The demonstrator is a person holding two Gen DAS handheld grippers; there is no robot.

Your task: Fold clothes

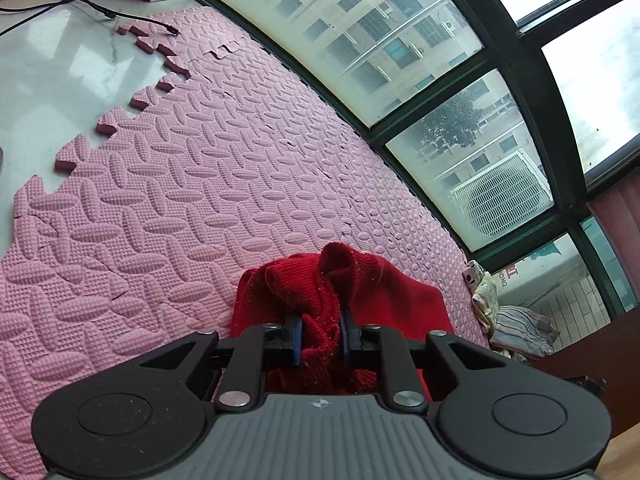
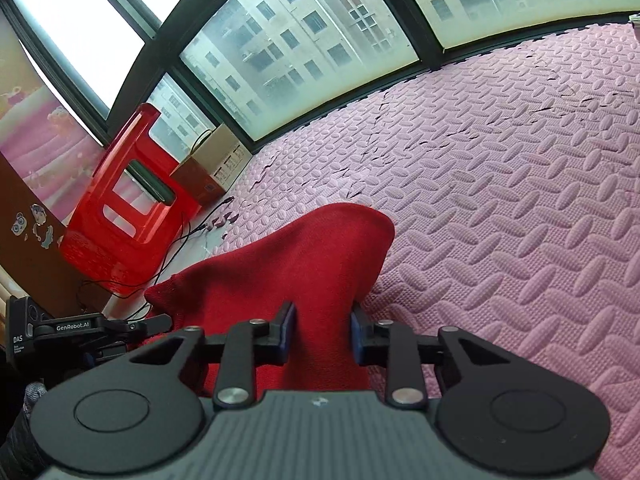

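A red knitted garment (image 1: 320, 288) is bunched between the blue pads of my left gripper (image 1: 320, 332), which is shut on it and holds it above the pink foam mat (image 1: 192, 184). In the right wrist view the same red garment (image 2: 304, 264) rises between the fingers of my right gripper (image 2: 323, 330), which is shut on a thick fold of it. The left gripper's body (image 2: 100, 326) shows at the lower left of the right wrist view, close beside the cloth. Most of the garment hangs below and is hidden.
A pile of striped and patterned clothes (image 1: 516, 328) lies at the mat's right end by the window (image 1: 400, 40). A red plastic stool (image 2: 128, 200), a cardboard box (image 2: 208, 172) and black cables (image 1: 80, 4) lie on the bare floor at the left.
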